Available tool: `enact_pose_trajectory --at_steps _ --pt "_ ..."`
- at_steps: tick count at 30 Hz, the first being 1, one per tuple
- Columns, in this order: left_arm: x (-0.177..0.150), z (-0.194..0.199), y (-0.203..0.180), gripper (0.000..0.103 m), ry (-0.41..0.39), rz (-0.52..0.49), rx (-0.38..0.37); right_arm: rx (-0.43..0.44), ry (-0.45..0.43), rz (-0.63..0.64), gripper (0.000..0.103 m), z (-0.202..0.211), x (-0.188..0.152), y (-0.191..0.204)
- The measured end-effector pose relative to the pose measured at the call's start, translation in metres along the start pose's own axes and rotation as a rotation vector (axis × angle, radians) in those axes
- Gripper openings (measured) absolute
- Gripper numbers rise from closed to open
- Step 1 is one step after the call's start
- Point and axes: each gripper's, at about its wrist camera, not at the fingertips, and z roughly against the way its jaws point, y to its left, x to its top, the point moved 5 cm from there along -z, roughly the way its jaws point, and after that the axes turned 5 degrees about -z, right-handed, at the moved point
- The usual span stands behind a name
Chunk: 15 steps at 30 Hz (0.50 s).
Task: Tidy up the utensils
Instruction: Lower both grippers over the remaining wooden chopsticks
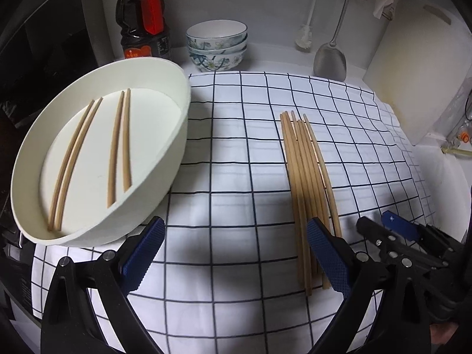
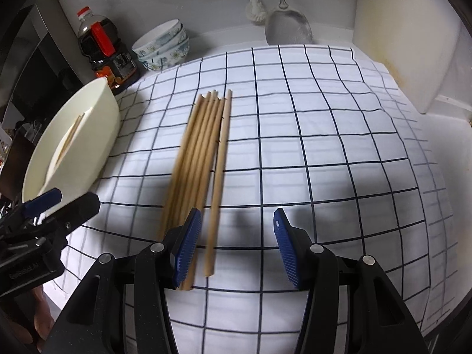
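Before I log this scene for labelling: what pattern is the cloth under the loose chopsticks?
White cloth with a dark grid; clearest in the right wrist view.

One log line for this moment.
left tool: open, empty | right tool: open, empty | white oval tray: four wooden chopsticks | loose wooden chopstick bundle: on checked cloth

A white surface (image 1: 436, 183) under a checked cloth (image 1: 236, 159) meets a pale wall (image 1: 265, 6) at its far edge, where a bottle (image 1: 144, 20), stacked bowls (image 1: 216, 45), a brush (image 1: 305, 37) and a spatula (image 1: 330, 59) stand.
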Motion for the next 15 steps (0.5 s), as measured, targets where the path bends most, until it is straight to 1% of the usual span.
enact_pose_trajectory --at_steps 4,9,15 --pt "0.001 -0.012 -0.006 0.095 -0.007 -0.013 0.013 0.002 0.006 0.010 0.049 -0.013 0.002 -0.003" --pt "0.001 -0.024 -0.003 0.095 0.000 -0.012 0.029 0.005 0.007 0.030 0.049 -0.024 0.003 0.000" --pt "-0.001 -0.031 -0.006 0.095 0.004 -0.021 0.032 -0.023 -0.016 0.075 0.049 -0.033 0.004 0.004"
